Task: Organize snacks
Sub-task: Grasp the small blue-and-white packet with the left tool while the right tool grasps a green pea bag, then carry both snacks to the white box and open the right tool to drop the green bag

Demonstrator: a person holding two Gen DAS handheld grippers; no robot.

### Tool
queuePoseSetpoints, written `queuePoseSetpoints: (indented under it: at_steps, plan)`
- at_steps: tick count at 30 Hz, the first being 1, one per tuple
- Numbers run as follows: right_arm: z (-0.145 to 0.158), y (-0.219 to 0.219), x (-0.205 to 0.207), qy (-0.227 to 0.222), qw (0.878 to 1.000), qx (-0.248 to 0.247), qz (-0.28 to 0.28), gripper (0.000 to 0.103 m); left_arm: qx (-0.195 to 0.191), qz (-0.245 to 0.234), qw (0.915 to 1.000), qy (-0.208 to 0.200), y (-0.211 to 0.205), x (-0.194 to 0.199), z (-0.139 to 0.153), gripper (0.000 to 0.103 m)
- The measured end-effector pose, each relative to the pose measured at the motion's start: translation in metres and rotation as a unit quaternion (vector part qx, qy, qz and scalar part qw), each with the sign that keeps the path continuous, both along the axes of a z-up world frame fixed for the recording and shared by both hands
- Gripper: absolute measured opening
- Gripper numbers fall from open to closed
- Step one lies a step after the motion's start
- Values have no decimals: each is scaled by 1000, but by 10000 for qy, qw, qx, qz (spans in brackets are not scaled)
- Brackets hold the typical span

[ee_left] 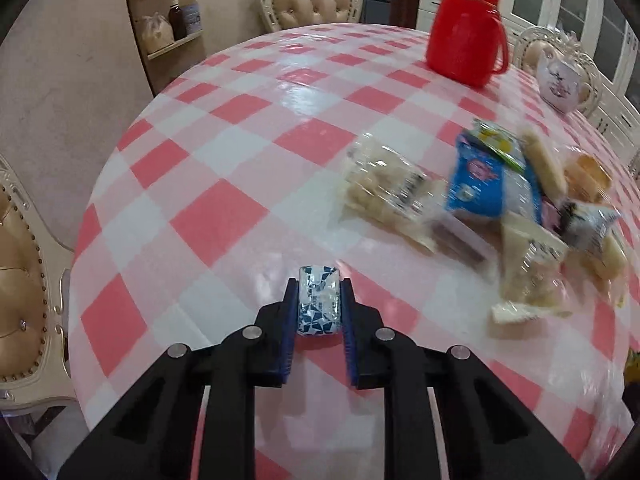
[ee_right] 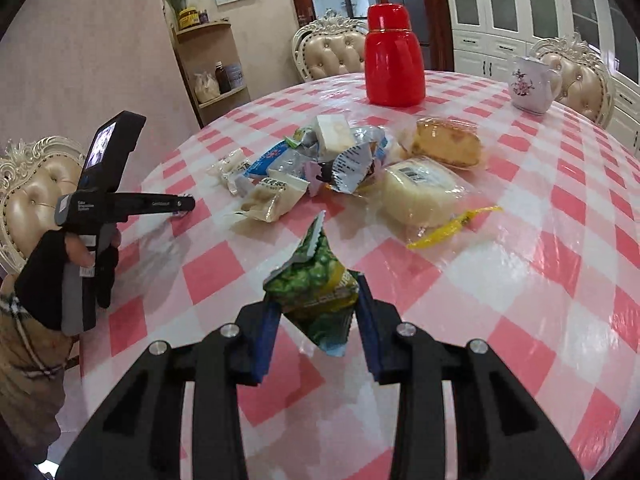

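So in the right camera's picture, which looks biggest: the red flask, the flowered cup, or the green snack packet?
1. Red flask
2. Green snack packet, nearly as big, though nearest the camera, so unsure
3. Flowered cup

Snack heap smeared, edges clipped

Left wrist view: the snack pile (ee_left: 500, 204) at right is motion-blurred, labels unreadable; right wrist view: the person's sleeve (ee_right: 24, 344) runs off the left edge, packet print (ee_right: 316, 300) too small.
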State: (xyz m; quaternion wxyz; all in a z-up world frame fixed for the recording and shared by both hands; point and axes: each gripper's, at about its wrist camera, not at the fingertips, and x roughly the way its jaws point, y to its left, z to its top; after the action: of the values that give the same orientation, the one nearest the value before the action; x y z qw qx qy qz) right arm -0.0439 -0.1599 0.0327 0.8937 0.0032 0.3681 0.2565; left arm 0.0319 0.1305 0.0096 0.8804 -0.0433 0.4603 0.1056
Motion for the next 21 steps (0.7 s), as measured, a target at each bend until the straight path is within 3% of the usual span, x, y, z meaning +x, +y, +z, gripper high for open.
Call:
queuePoseSetpoints:
  at_steps: [2, 9, 13, 21]
  plan:
    - [0, -2, -2, 7, 10000, -6, -39, 37, 126, -40, 9998, -120, -11, -14, -1, 18]
    - [-6, 5, -10, 5, 9990, -421, -149, 37, -613, -221, 9960, -610, -35, -70, 4, 18]
    - [-8, 11, -17, -42, 9973, -708, -189, 37, -765, -413, 9934, -749, -51, -91, 5, 18]
    - [-9, 12, -34, -113, 9952, -944, -236, 37, -689, -733, 9908, -903, -79, -109, 13, 18]
